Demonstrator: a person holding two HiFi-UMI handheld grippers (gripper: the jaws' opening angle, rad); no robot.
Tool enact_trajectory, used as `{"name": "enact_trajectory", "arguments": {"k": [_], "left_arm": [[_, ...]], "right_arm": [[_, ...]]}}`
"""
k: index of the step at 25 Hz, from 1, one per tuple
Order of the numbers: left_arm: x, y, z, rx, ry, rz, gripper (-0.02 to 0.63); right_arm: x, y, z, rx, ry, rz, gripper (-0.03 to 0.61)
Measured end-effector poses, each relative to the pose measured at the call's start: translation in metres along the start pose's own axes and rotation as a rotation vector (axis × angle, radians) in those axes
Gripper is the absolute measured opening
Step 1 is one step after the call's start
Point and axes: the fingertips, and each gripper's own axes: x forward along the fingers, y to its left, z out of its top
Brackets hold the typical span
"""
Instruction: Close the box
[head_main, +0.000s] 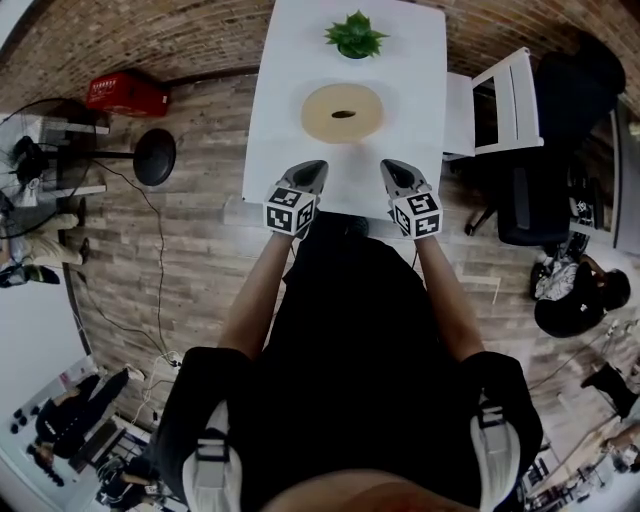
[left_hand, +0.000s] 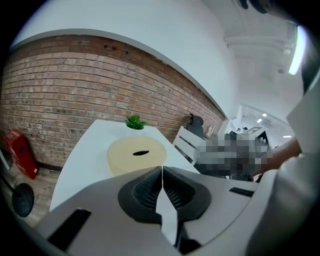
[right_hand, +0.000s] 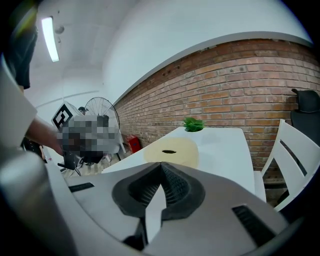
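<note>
Left gripper (head_main: 310, 172) and right gripper (head_main: 393, 170), jaws together, face apparently lidded box (head_main: 343, 112).

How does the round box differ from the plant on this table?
The round box is beige, low and wide; the plant is green, spiky and narrower. The box sits mid-table, nearer the person; the plant stands at the far end. The box has a dark slot on top; the plant has none. Both rest on the white table.
</note>
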Motion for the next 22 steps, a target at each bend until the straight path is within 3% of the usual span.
{"name": "enact_trajectory", "arguments": {"k": [13, 22], "left_arm": [[-0.019, -0.012, -0.011, -0.04, -0.03, 0.031, 0.025], [-0.011, -0.021, -0.01, -0.025, -0.02, 0.023, 0.025]], "right_arm": [[-0.014, 0.007, -0.009, -0.022, 0.005, 0.012, -0.006], [-0.017, -0.001, -0.014, -0.019, 0.005, 0.018, -0.005]]}}
